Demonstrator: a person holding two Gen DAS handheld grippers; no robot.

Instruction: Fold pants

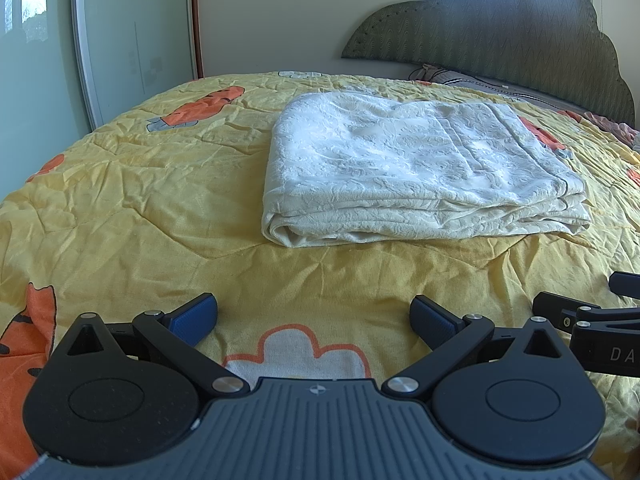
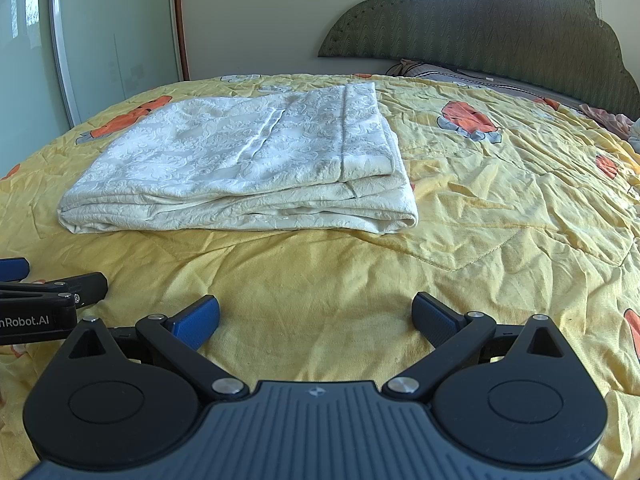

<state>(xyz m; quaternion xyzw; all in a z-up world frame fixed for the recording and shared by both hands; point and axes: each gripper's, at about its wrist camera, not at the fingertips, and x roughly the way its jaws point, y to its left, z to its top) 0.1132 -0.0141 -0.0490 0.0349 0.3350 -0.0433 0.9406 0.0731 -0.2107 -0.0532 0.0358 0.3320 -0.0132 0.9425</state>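
Yellow bedcover (image 1: 120, 208) carries the white pants (image 1: 404, 160), folded into layers, ahead of 2 wide-spread, empty grippers: left gripper (image 1: 314, 316), right gripper (image 2: 316, 316). Folding seems finished; next, perhaps only smoothing.

Pants (image 1: 420, 168) lie on bed quilt (image 1: 140, 200), headboard (image 1: 500, 28) behind, both grippers in front.

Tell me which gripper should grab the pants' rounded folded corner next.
Probably the left gripper: the folded pants have that rolled corner almost straight ahead of its open fingers. From the right gripper, also open, that corner lies far to the left.
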